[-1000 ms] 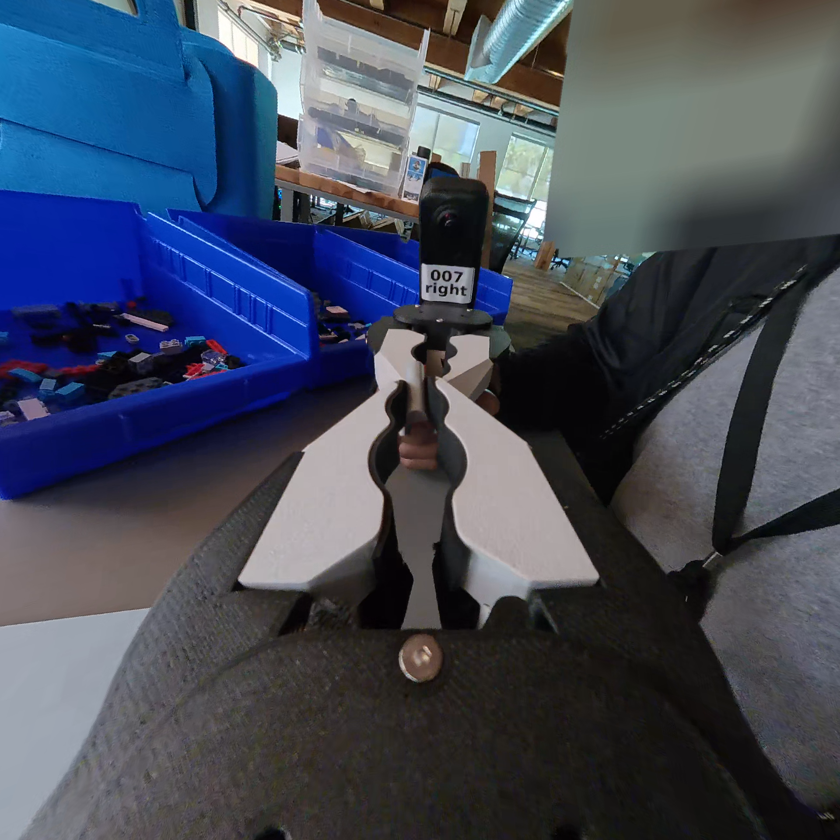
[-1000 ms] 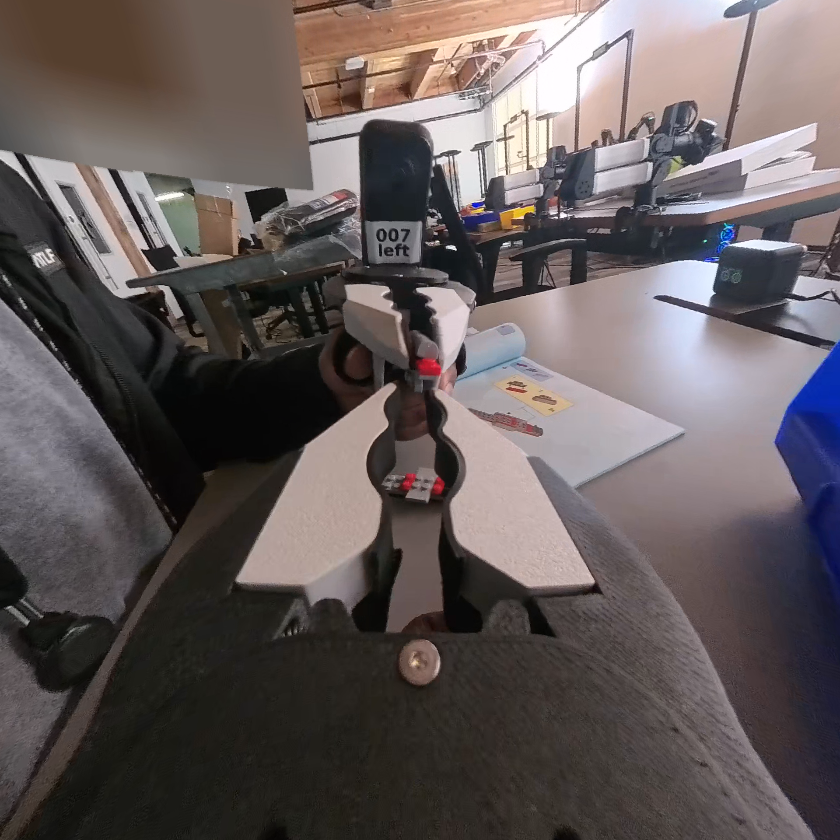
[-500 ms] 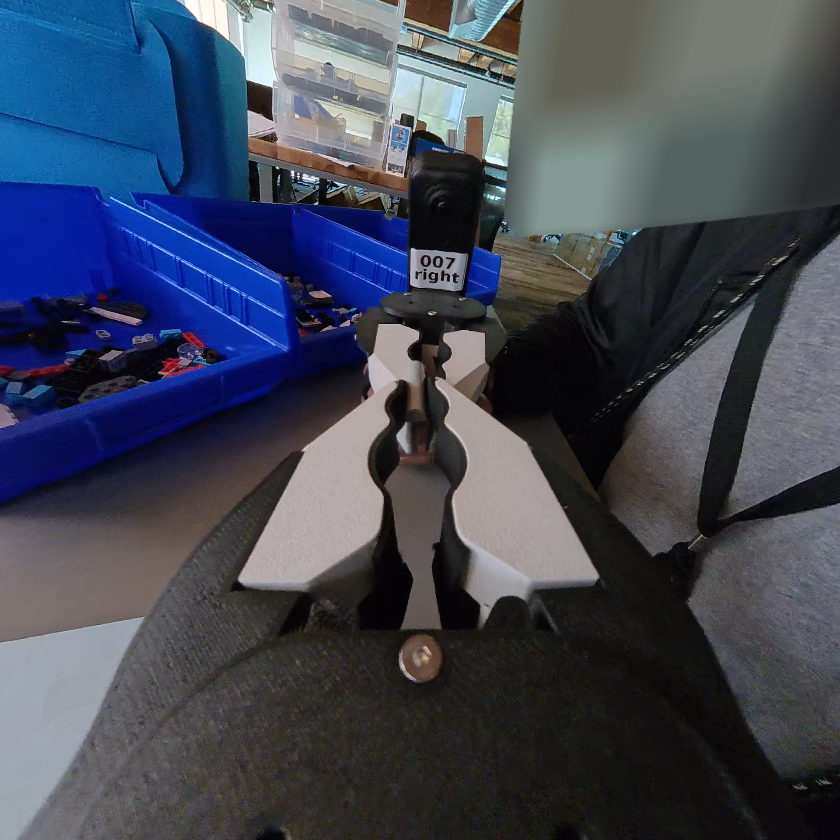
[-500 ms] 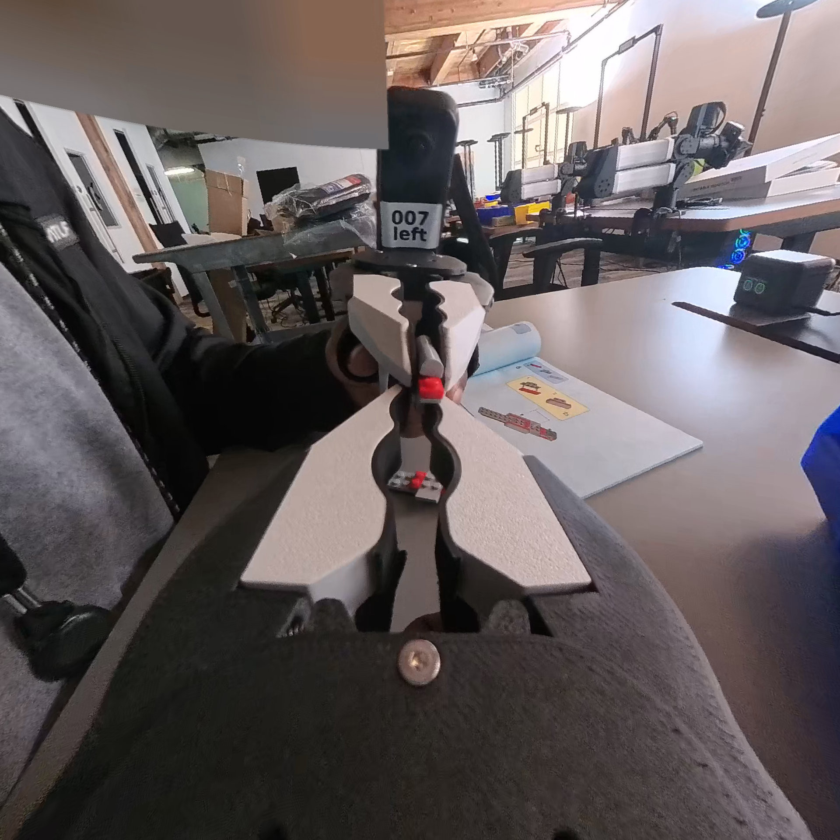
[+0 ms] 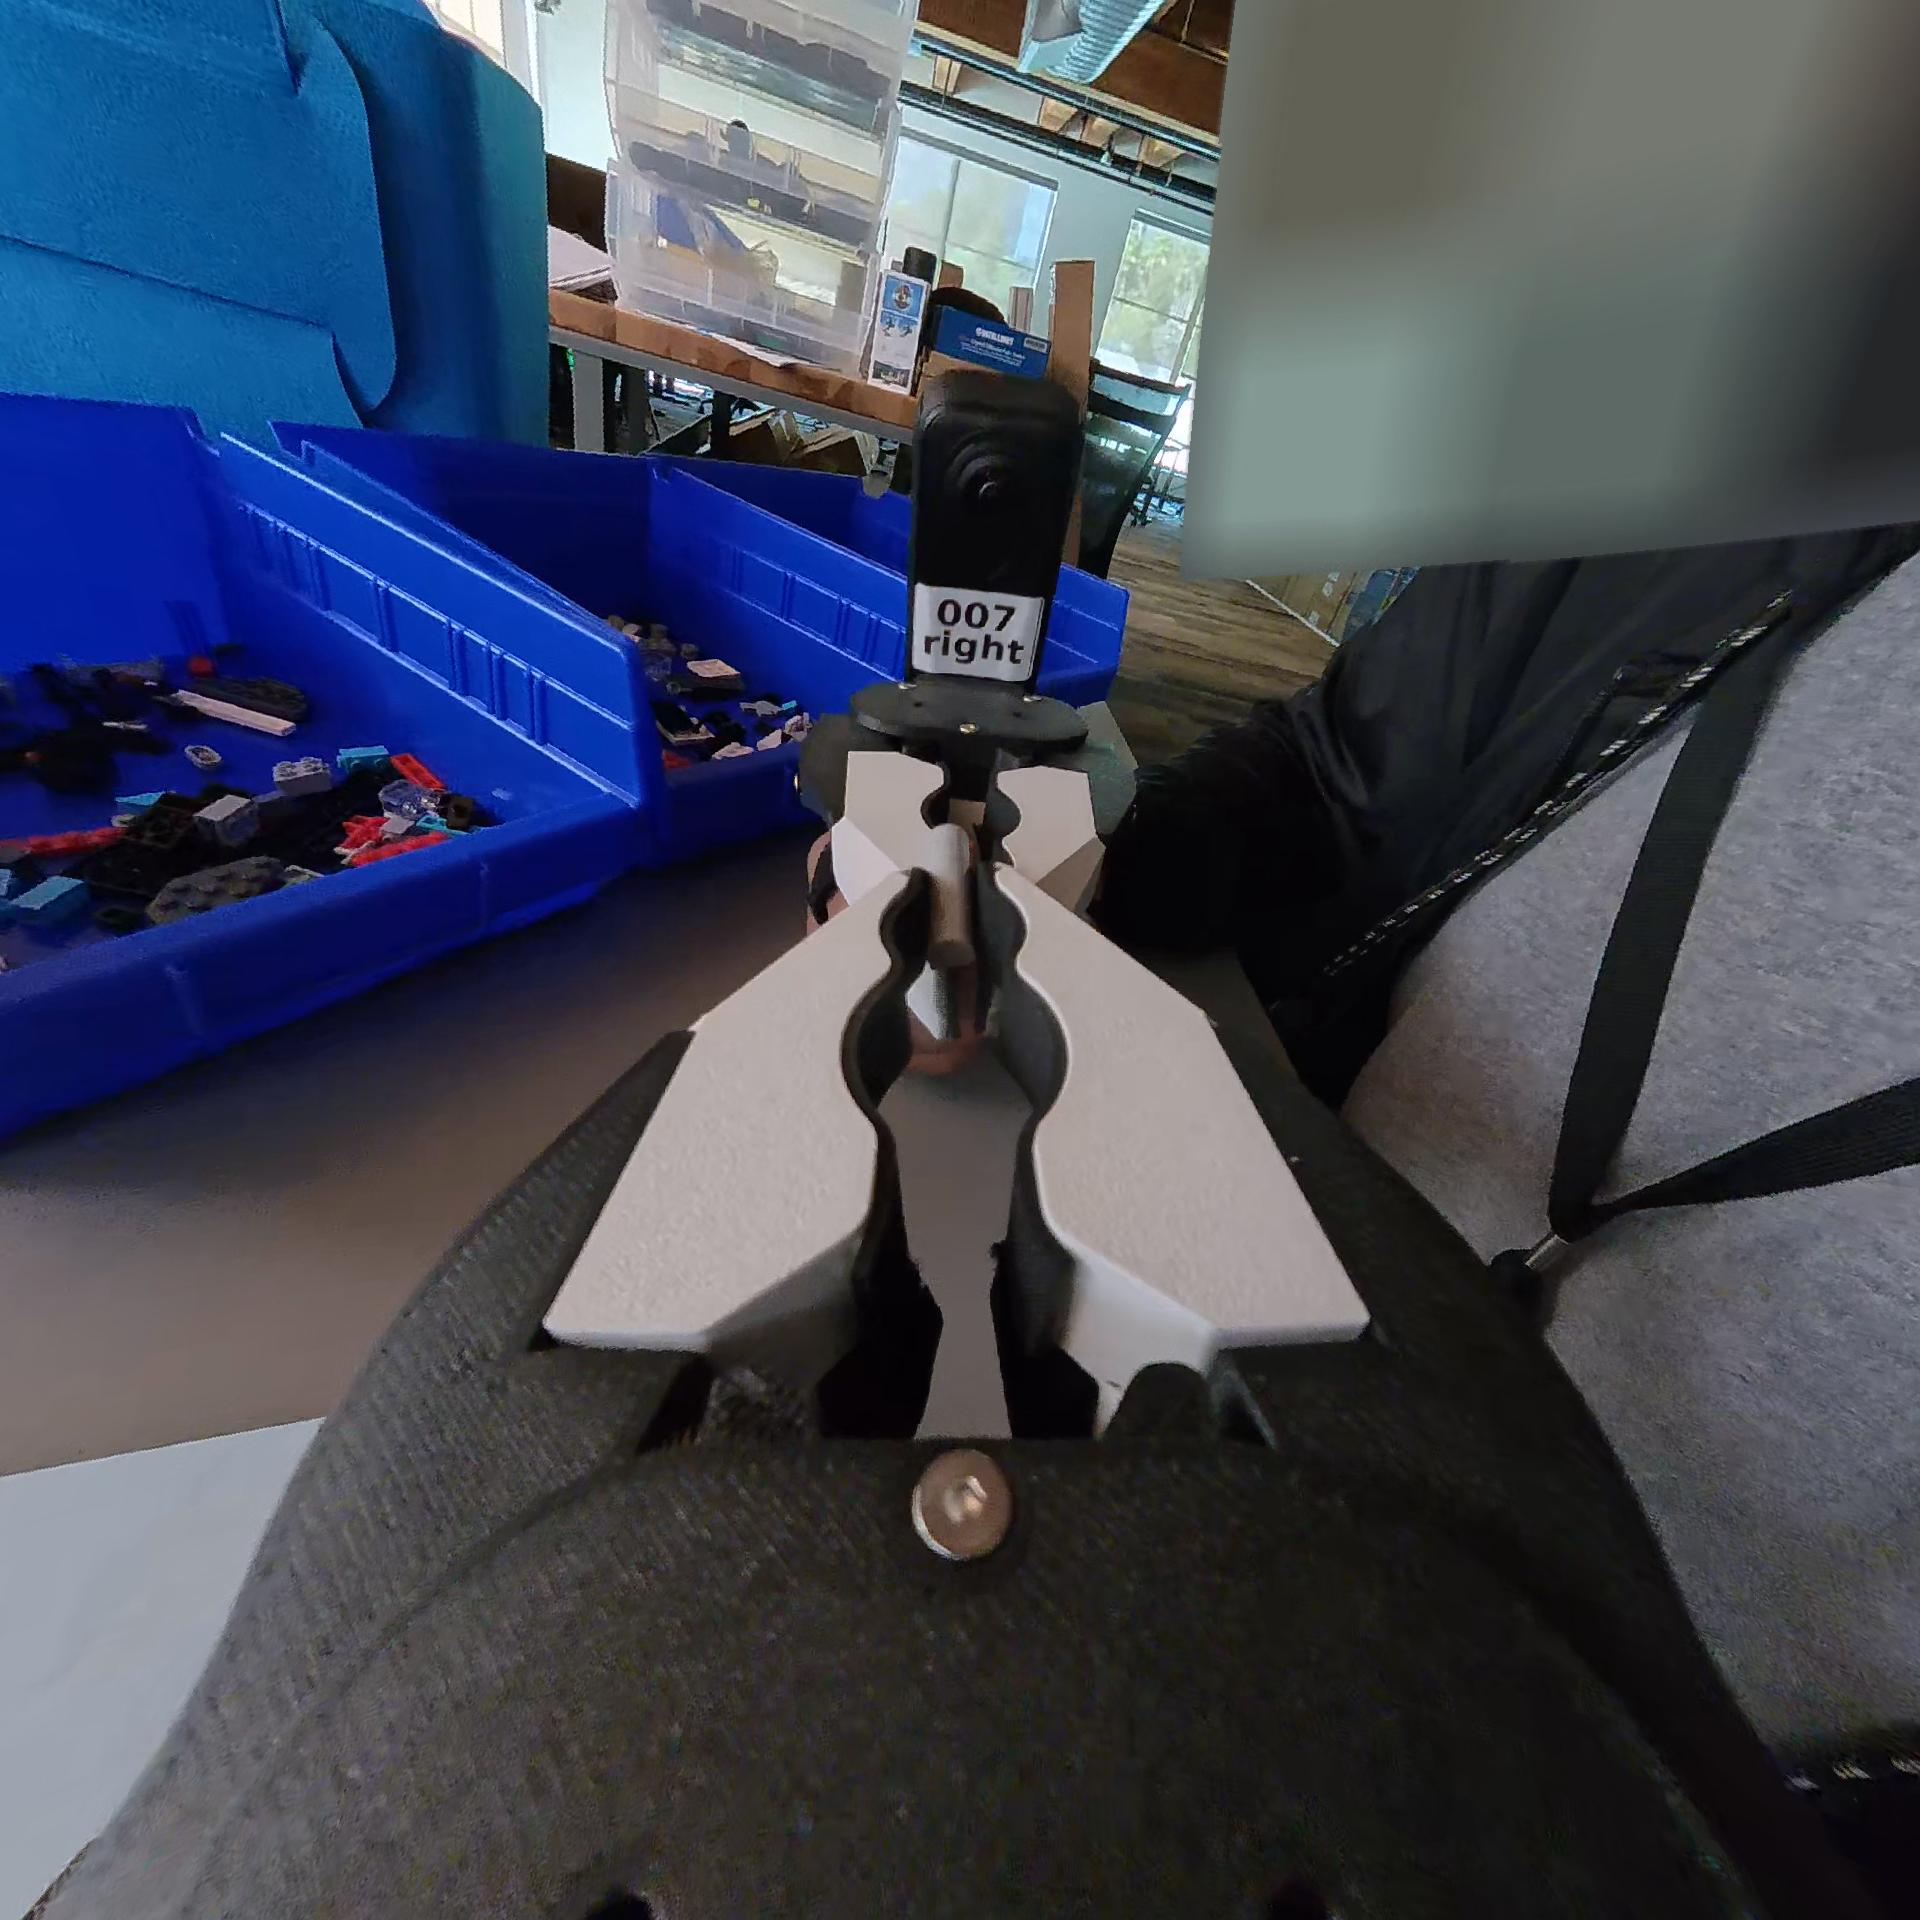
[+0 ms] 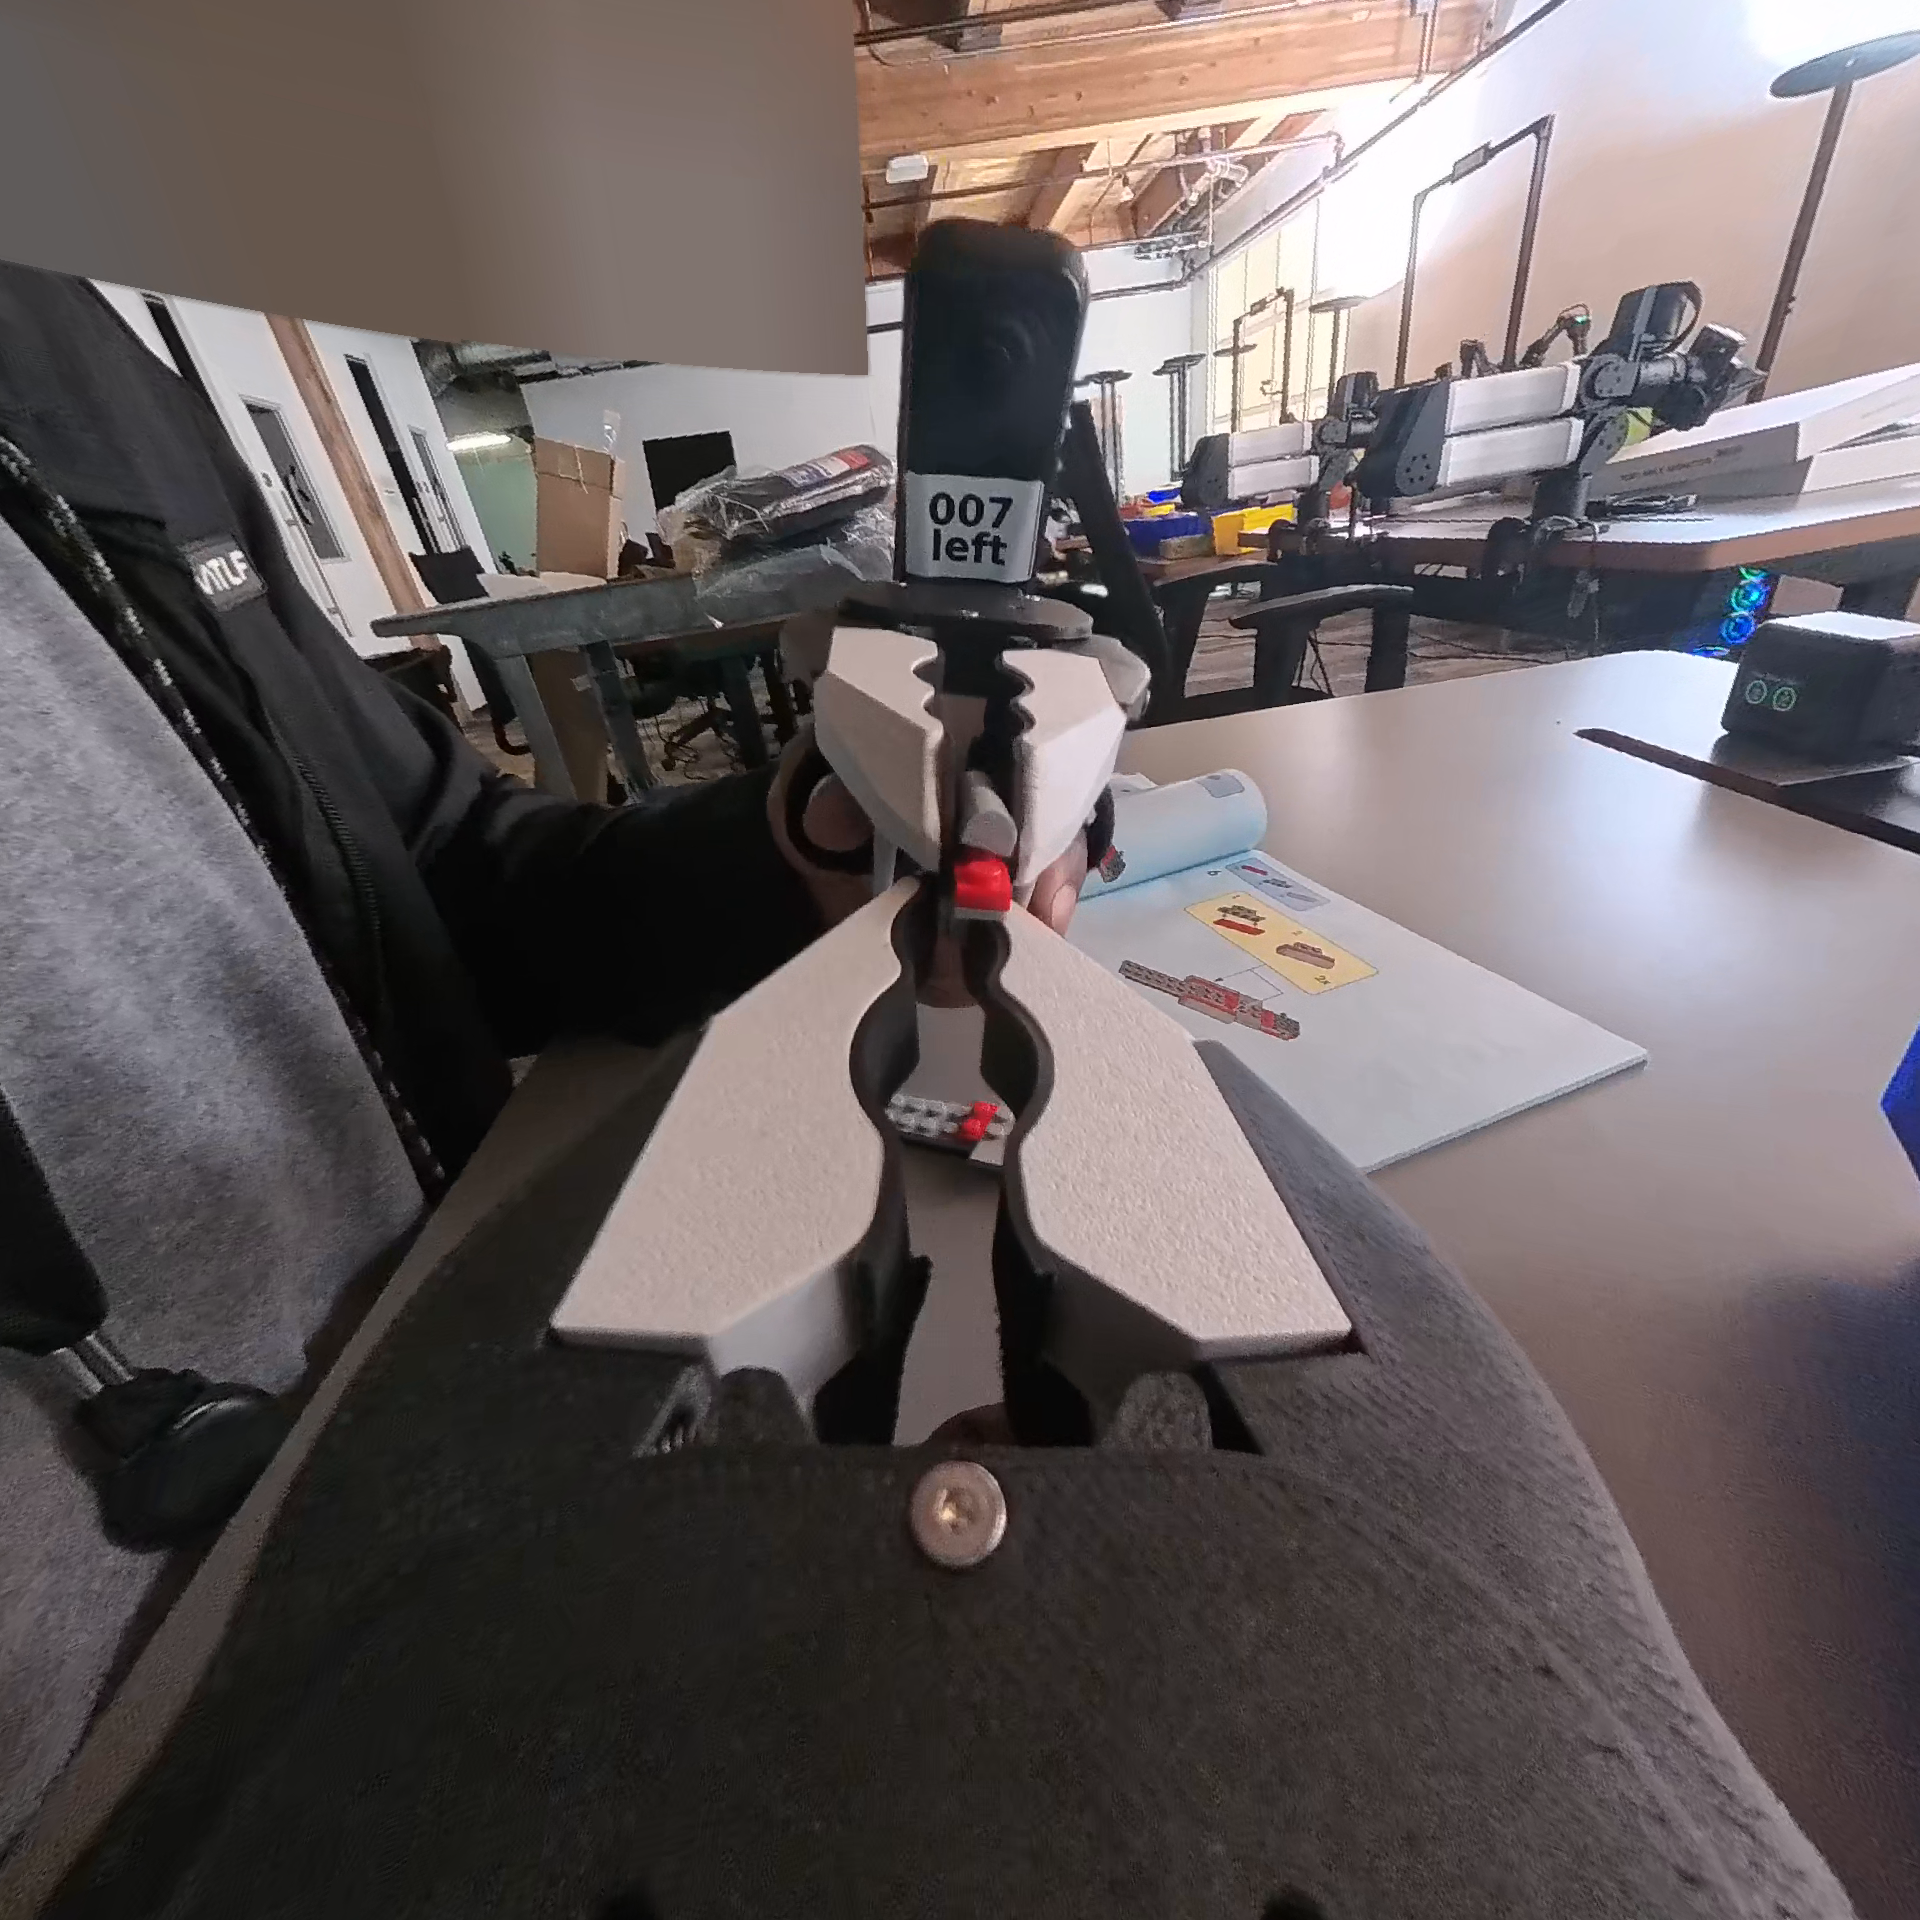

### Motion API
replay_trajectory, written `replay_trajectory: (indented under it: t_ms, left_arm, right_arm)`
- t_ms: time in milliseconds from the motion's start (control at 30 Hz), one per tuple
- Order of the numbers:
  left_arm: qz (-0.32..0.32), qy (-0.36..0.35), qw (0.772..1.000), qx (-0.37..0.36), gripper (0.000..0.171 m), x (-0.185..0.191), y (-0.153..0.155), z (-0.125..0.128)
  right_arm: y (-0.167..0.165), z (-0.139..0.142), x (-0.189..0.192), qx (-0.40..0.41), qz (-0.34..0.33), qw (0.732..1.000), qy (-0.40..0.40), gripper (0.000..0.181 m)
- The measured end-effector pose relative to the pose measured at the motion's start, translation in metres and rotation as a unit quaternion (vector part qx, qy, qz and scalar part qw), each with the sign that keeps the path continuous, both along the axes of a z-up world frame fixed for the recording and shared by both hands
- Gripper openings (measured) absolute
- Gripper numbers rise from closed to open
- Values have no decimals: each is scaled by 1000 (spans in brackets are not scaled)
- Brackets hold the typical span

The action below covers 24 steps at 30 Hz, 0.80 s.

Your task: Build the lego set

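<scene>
My left gripper [image 5: 951,899] and right gripper [image 6: 961,914] meet tip to tip above the table, both shut. The left holds a small grey lego piece [image 5: 949,883] edge-on. In the right wrist view that piece [image 6: 987,828] carries a red brick [image 6: 980,885] on a grey plate at its near end, and the right fingertips [image 6: 914,906] close on that end. The right gripper [image 5: 961,821] faces me in the left wrist view, and the left gripper [image 6: 971,790] faces me in the right wrist view. A grey plate with a red brick [image 6: 948,1120] lies on the table below.
Two blue bins [image 5: 343,914] [image 5: 727,790] with loose bricks stand left of the grippers. An open instruction booklet [image 6: 1382,1049] lies on the brown table [image 6: 1558,1299]. A black box [image 6: 1818,691] sits at the far right. The person's torso [image 5: 1662,1247] is close behind the grippers. The grippers are tip to tip, or close to it.
The grippers stay tip to tip on the same piece. Both have shifted a little, so the bins and the booklet sit differently in view. The plate on the table shows farther along.
</scene>
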<state>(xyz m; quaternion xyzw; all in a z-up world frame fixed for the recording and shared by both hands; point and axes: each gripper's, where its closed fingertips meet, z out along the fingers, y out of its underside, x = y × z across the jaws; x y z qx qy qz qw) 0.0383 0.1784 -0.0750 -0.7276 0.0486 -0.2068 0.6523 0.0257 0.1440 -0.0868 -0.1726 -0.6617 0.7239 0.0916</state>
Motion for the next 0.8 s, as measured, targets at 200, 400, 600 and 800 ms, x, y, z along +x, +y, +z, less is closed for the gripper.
replay_trajectory:
  t_ms: [200,400,600,800]
  left_arm:
    - [-1,-8,1000,4,7,0,0,6]
    - [-13,-5,1000,-6,7,3,5,9]
    - [-12,25,999,-37,7,4,7,5]
    - [-14,37,998,-50,8,5,6,4]
  right_arm:
    - [1,3,1,-12,6,1000,4,6]
    - [0,3,2,-9,6,1000,6,6]
    - [0,3,2,-8,5,1000,7,6]
    - [0,2,2,-7,4,1000,7,6]
